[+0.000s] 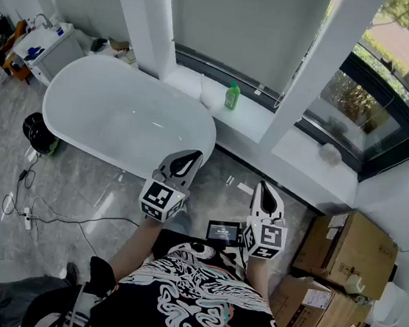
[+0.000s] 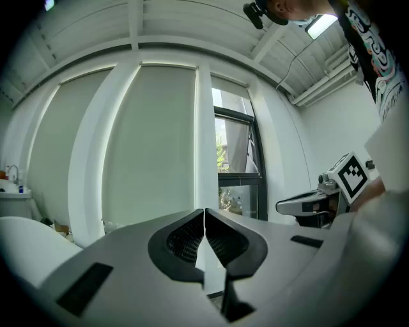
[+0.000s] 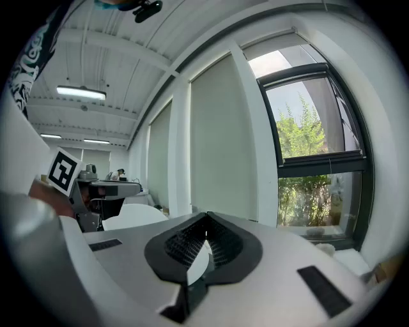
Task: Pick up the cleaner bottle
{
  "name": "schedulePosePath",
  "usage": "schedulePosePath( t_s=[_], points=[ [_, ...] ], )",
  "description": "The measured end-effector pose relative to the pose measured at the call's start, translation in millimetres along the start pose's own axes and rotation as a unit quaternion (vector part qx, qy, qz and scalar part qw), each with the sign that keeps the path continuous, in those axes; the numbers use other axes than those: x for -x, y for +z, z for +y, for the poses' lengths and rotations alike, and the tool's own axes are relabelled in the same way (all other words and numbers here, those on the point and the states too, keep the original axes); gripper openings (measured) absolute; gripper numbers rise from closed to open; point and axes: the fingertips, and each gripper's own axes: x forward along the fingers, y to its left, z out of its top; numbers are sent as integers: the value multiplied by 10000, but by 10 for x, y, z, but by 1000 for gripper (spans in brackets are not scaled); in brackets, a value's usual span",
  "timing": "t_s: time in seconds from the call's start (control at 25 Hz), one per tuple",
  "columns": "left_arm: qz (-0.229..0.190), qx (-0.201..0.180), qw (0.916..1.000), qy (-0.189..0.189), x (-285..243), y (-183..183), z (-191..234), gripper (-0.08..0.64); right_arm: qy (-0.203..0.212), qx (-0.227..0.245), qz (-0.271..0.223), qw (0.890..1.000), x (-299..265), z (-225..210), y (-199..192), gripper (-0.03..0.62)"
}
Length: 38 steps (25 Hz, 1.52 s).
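The green cleaner bottle (image 1: 232, 96) stands upright about midway along the window ledge (image 1: 253, 118), just behind the far rim of the bathtub (image 1: 121, 119). It lies ahead of both grippers and well apart from them, between the lines they point along. The left gripper (image 1: 189, 155) looks the nearer, the right gripper (image 1: 264, 189) further back. Both pairs of fingers are pressed together on nothing, so they would have to spread before closing across the bottle's upright body.

Bathtub (image 1: 121, 115) left, bare floor (image 1: 230, 181) toward sill (image 1: 261, 126)
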Motion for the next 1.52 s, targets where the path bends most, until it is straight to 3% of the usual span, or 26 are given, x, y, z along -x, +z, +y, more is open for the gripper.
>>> schedulePosePath(
  t_s=[0.96,1.52],
  points=[
    [23,27,9999,120,-140,-23,-19,21,-45,-86,-10,10000,-48,-210,-33,28],
    [74,121,9999,31,-829,-79,318,21,-35,-94,67,9999,-701,-472,0,28]
  ],
)
